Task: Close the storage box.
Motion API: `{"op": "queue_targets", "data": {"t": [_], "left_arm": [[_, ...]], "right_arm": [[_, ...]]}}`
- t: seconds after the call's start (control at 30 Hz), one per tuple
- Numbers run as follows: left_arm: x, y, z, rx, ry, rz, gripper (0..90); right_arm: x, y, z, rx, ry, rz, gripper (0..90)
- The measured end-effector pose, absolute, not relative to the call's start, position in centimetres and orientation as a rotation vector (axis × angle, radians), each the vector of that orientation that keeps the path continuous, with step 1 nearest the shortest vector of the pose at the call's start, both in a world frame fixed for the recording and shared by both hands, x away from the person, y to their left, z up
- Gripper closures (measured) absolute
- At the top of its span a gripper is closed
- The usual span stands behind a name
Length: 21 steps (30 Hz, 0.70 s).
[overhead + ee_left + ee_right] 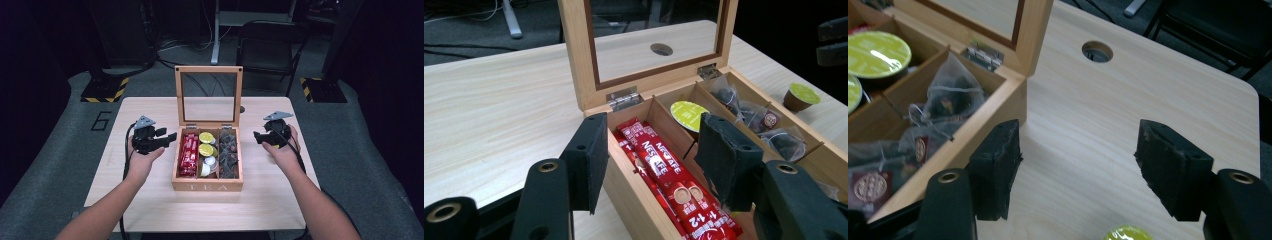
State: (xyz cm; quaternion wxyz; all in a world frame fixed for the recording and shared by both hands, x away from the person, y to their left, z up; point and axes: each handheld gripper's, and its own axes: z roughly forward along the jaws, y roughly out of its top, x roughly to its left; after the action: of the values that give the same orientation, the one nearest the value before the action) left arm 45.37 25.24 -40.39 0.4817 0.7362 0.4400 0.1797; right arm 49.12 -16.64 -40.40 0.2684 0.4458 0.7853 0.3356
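The tea box (207, 186) stands at the middle of the bench (150, 200), its glass-paned lid (208, 95) raised upright at the far side and three open compartments facing you. Taking the box as landmark: red coffee sticks (664, 172) fill its left compartment, green-lidded capsules (206, 143) its centre one, tea bags (229, 152) its right one. One loose capsule (801, 96) sits on the bench just beside the box's right wall, near your right hand.

Clearance: bare bench lies on both sides of the box and in front of it; beyond the box's right rear corner a round cable hole (1097, 51) breaks the surface, and the bench edge follows past that.

Your left tongs (167, 135) are held level just beside the box's left wall, pointing across it, with the left hand (142, 157) cupped beneath. The jaws stand partly apart, astride that wall and above the sticks, gripping nothing.

Your right tongs (259, 137) are held just right of the box, pointing toward it, the right hand (284, 150) wrapped behind. The jaws stand apart with bare bench between them, holding nothing; the loose capsule lies below them.
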Motion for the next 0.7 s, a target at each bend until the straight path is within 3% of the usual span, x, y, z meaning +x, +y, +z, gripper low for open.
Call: {"op": "queue_targets", "data": {"t": [0.7], "left_arm": [[46.2, 24.2, -40.0, 1.807, 1.058, 0.402, 46.5]], "right_arm": [[52.6, -13.6, -38.6, 1.220, 2.101, 1.024, 34.5]]}}
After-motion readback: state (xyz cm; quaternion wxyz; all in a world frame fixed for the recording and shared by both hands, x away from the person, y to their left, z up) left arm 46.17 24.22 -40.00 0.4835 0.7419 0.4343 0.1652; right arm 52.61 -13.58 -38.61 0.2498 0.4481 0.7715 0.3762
